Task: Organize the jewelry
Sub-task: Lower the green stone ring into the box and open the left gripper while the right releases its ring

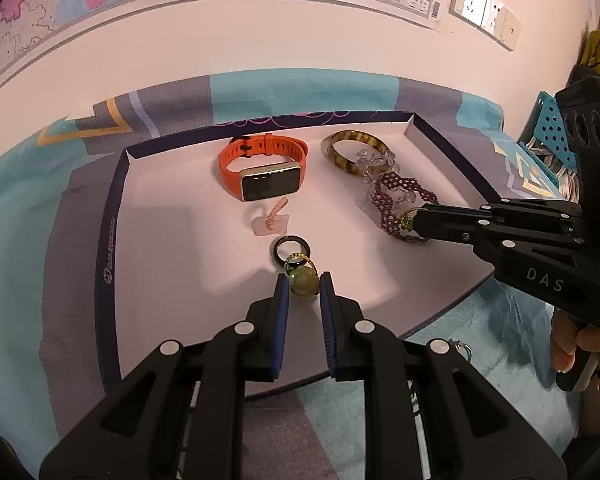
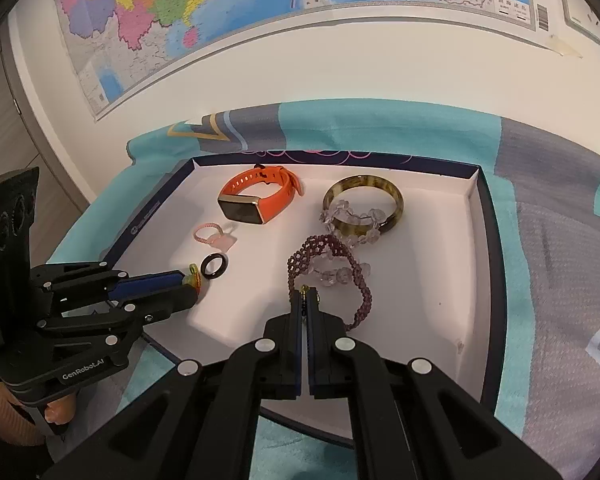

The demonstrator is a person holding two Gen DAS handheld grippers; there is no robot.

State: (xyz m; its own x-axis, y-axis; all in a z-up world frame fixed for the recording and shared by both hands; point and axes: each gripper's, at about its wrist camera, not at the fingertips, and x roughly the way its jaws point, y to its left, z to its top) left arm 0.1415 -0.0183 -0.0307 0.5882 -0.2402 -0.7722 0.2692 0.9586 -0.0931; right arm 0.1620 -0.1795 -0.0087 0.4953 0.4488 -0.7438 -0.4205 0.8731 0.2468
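Observation:
A white-lined tray (image 1: 112, 216) with a navy rim holds the jewelry. My left gripper (image 1: 303, 280) is shut on a green jade bead (image 1: 302, 283) with a yellow-green cord loop, just above the tray floor and touching a black ring (image 1: 293, 249). My right gripper (image 2: 305, 294) is shut on a small green-and-gold charm (image 1: 407, 221) at the near edge of a purple beaded bracelet (image 2: 328, 268). Farther back lie an orange watch band (image 1: 264, 168), a pink charm (image 1: 272, 220), a brown bangle (image 2: 364, 204) and a clear crystal bracelet (image 2: 352, 220).
The tray rests on a teal and grey patterned cloth (image 2: 548, 216) against a white wall with a map (image 2: 220, 8). A small ring-like item (image 1: 462, 349) lies on the cloth by the tray's near right edge. A hand (image 1: 568, 344) grips the right tool's handle.

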